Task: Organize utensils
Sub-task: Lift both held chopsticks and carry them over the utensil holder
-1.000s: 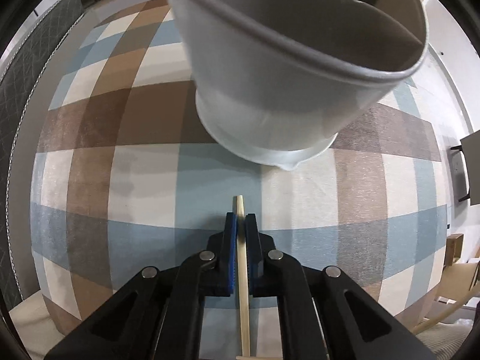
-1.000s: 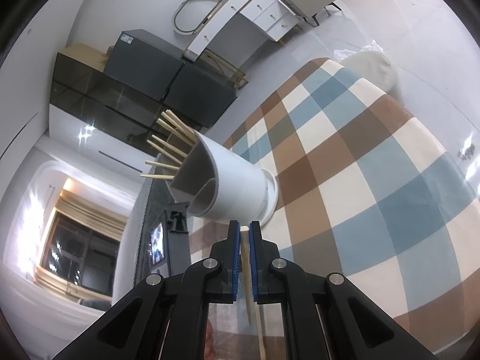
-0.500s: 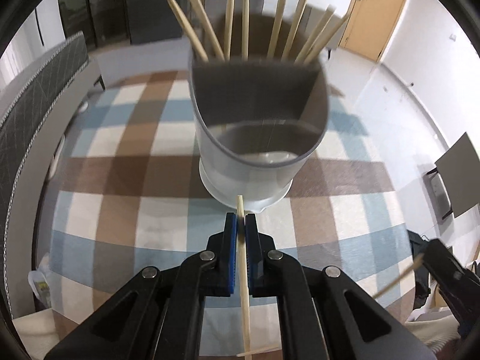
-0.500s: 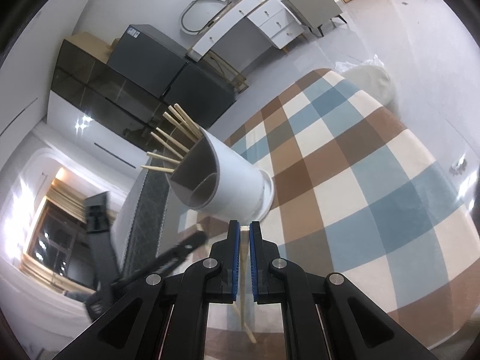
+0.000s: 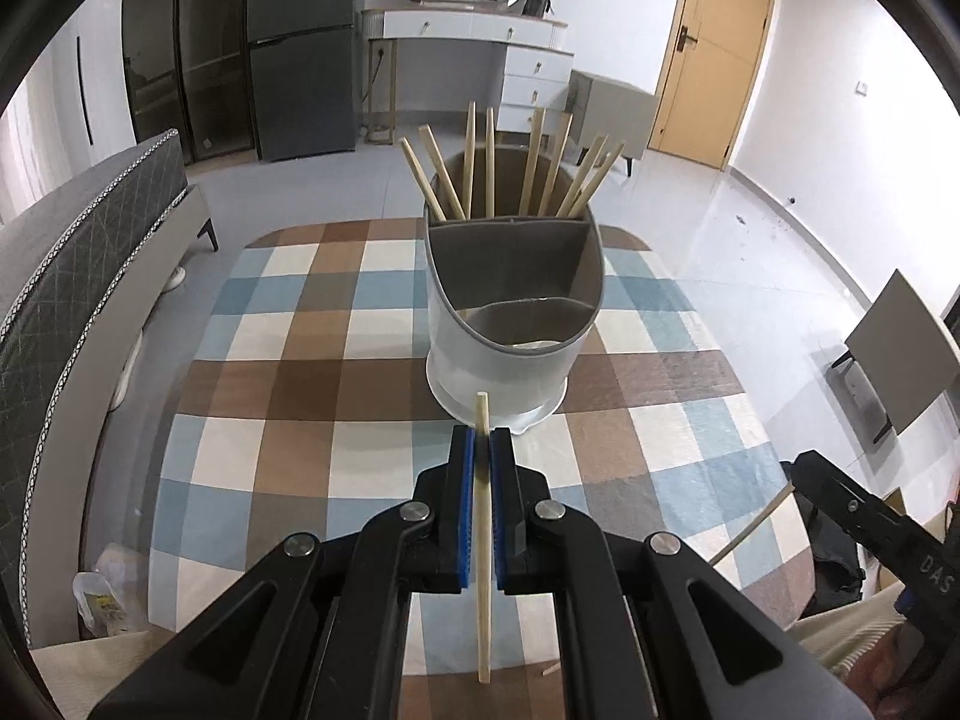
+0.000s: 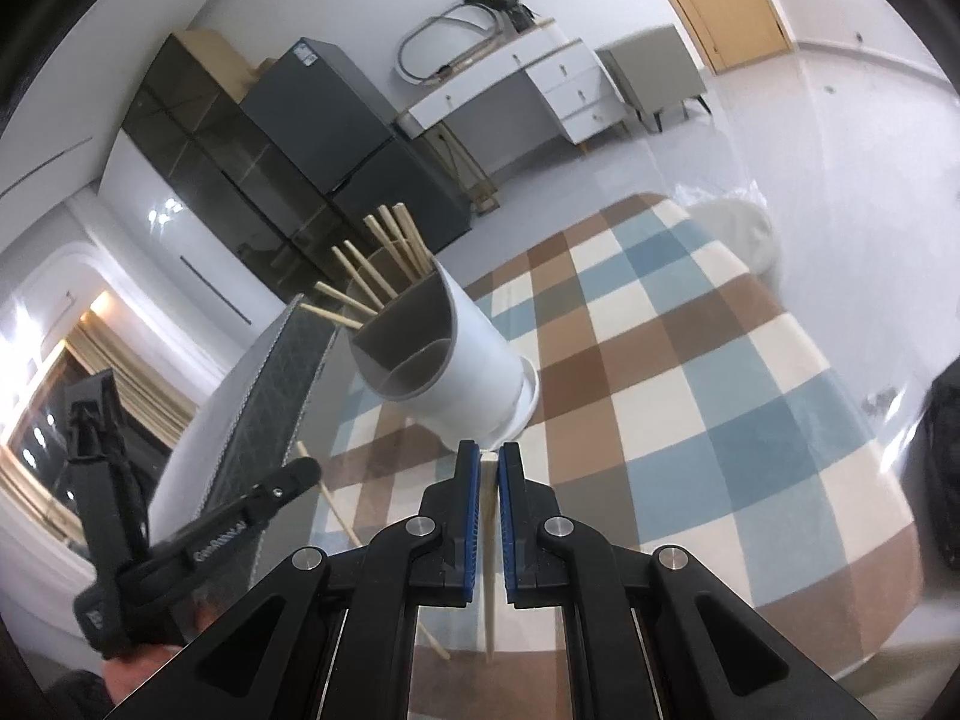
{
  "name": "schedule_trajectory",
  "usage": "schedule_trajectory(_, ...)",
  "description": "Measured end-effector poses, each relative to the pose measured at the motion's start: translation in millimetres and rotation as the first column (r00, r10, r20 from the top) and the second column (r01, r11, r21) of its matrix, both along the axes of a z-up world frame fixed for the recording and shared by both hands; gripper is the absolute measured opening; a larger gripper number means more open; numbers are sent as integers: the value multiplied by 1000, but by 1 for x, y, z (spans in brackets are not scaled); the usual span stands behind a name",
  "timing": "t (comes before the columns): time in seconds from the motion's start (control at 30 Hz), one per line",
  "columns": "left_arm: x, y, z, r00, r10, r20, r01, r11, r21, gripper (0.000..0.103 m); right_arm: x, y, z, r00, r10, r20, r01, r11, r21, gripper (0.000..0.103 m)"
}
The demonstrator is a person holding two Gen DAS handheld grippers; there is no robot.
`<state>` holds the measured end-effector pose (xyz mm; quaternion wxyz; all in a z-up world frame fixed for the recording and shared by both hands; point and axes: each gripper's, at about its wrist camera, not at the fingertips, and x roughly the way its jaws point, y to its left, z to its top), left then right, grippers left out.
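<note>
A white utensil holder [image 5: 510, 324] with grey inner dividers stands upright on the checked tablecloth [image 5: 288, 396]; several wooden chopsticks [image 5: 480, 168] stick up from its far compartment. My left gripper [image 5: 481, 438] is shut on one wooden chopstick [image 5: 483, 540], just in front of the holder's base. My right gripper [image 6: 489, 456] holds another chopstick [image 6: 489, 564] between its nearly closed blue pads, near the holder [image 6: 456, 360]. The right gripper's black arm [image 5: 870, 516] shows at the lower right of the left wrist view; the left gripper's arm [image 6: 198, 534] shows at the lower left of the right wrist view.
A grey quilted sofa [image 5: 78, 252] runs along the table's left side. A dark fridge [image 5: 300, 48], a white dresser [image 5: 480, 60] and a wooden door [image 5: 714, 48] stand at the back. A chair [image 5: 888, 354] is at the right.
The left gripper has drawn back from the holder and tilted up, so the whole holder and room show. The right gripper has barely moved; the left arm came into its view.
</note>
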<state>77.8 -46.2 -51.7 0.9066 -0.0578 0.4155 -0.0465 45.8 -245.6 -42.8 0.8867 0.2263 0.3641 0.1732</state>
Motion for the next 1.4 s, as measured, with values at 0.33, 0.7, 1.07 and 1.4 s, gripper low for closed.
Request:
schedule_trajectory(0.33, -24, 13, 13, 999, -9, 51, 11, 999, -38, 1, -19, 19, 14, 999, 19, 49, -16, 998, -59, 6)
schedule_trajectory(0.7, -36, 24, 20, 998, -35, 57, 38, 998, -55, 1, -26, 34, 21, 998, 20, 62, -14, 996, -89, 6)
schedule_trajectory(1.07, -39, 35, 42, 997, -51, 63, 57, 994, -94, 1, -28, 47, 45, 991, 36, 130, -17, 989, -147, 5)
schedule_trajectory(1.4, -17, 49, 83, 995, -34, 94, 48, 988, -150, 1, -8, 45, 76, 980, 44, 192, -18, 990, -138, 5)
